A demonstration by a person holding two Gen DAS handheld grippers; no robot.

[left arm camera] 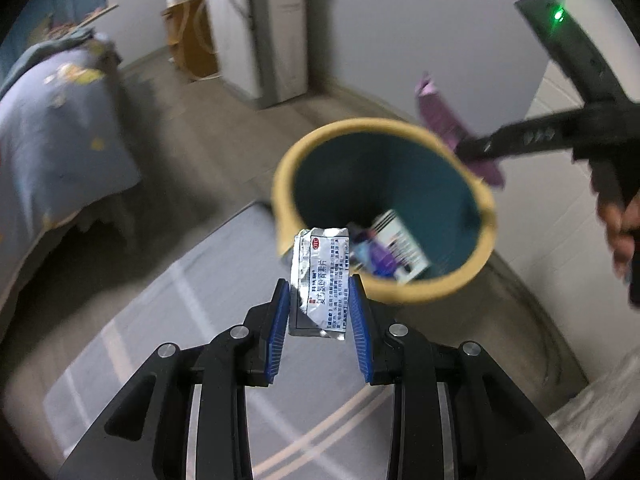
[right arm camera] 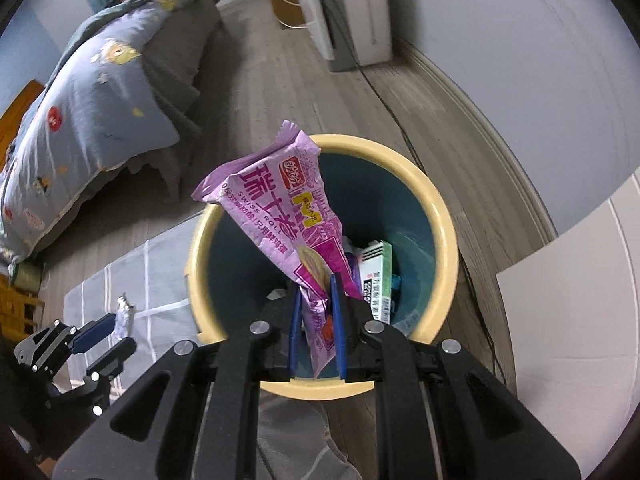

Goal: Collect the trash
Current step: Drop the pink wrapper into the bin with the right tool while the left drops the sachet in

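- We've got the right claw (right arm camera: 316,336) pinching the purple wrapper (right arm camera: 280,216) over the bin (right arm camera: 440,216), ready to drop.
- Left claw (left arm camera: 320,308) grips the foil packet (left arm camera: 320,280) just short of the rim, queued next.

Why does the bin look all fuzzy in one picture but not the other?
Left wrist view: the bin is smeared by motion blur, while the foil packet in the left gripper stays sharp. Right wrist view: the bin and purple wrapper look crisp; fisheye bends the walls.

purple wrapper (right arm camera: 280,216): "SWISS ROLL", large "瑞士卷" | foil blister sheet (left arm camera: 320,276): red "OTC" oval, small print unreadable | green box (right arm camera: 378,276): barcode, text unreadable
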